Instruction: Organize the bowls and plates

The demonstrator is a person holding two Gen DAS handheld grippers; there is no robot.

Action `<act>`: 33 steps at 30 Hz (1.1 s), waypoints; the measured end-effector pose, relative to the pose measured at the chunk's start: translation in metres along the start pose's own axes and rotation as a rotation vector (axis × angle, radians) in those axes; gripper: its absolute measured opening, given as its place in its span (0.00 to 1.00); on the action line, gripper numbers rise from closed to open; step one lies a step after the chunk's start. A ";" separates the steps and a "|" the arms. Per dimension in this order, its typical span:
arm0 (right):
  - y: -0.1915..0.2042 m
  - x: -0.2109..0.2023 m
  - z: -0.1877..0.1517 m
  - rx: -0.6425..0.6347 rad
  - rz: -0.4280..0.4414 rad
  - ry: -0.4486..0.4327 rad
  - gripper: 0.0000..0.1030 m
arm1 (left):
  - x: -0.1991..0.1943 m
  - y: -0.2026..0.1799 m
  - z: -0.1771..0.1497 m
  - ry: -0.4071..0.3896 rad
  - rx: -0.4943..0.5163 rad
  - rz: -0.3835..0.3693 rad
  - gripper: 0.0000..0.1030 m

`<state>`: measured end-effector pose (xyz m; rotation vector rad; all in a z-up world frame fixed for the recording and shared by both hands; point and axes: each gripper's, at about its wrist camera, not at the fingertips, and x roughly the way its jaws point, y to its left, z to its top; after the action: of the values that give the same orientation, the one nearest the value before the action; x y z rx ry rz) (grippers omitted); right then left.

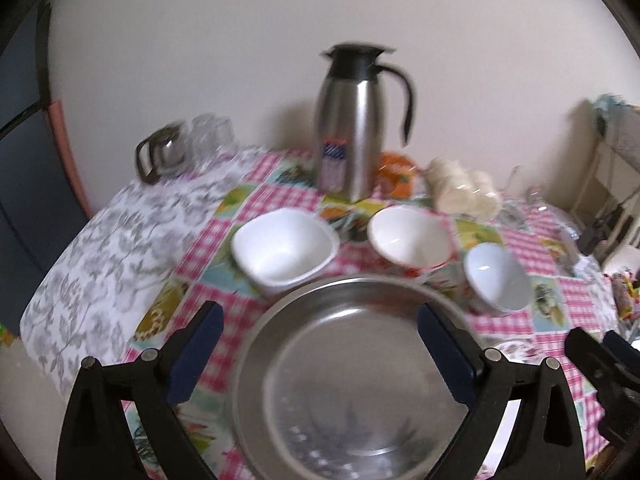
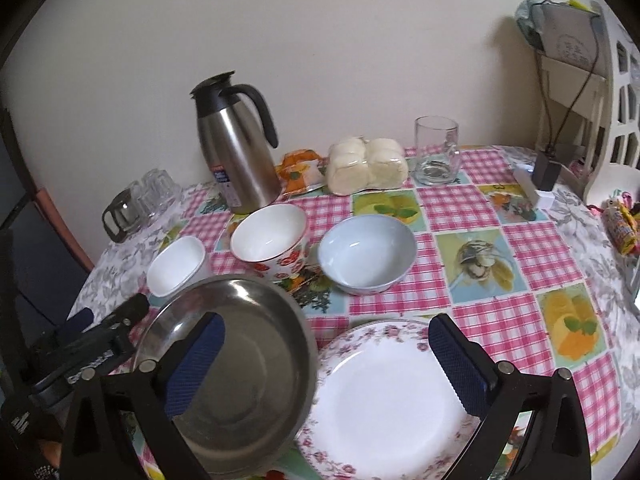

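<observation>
Left wrist view
Left gripper (image 1: 320, 344): jaws wide apart, gripping nothing, above steel plate (image 1: 352, 380)
Bowls: square white bowl (image 1: 284, 246), floral bowl (image 1: 410, 236), pale blue bowl (image 1: 498, 278) in a row beyond plate, before thermos jug (image 1: 356, 120)

Right wrist view
Right gripper (image 2: 326, 364): jaws apart, empty
Floral plate (image 2: 384, 396): on tablecloth (image 2: 516, 248), beside steel plate, rims overlapping

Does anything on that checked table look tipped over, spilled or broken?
Only one oddity: the round steel plate overlaps the rim of the floral-edged white plate, so it seems to sit tilted. Nothing looks spilled or broken; the three bowls stand upright.
</observation>
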<state>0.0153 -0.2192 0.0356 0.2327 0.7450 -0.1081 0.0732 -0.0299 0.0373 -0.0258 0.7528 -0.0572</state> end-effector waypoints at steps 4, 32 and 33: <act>-0.014 -0.009 0.002 0.011 -0.009 -0.024 1.00 | -0.013 -0.019 0.000 -0.036 0.017 -0.070 0.95; -0.141 -0.047 -0.018 0.230 -0.214 -0.044 0.96 | -0.027 -0.131 -0.041 0.049 0.131 -0.438 1.00; -0.144 -0.041 -0.020 0.236 -0.219 -0.017 0.96 | -0.026 -0.134 -0.043 0.072 0.132 -0.447 1.00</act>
<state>-0.0533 -0.3530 0.0246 0.3742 0.7391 -0.4064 0.0190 -0.1617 0.0290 -0.0661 0.8021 -0.5360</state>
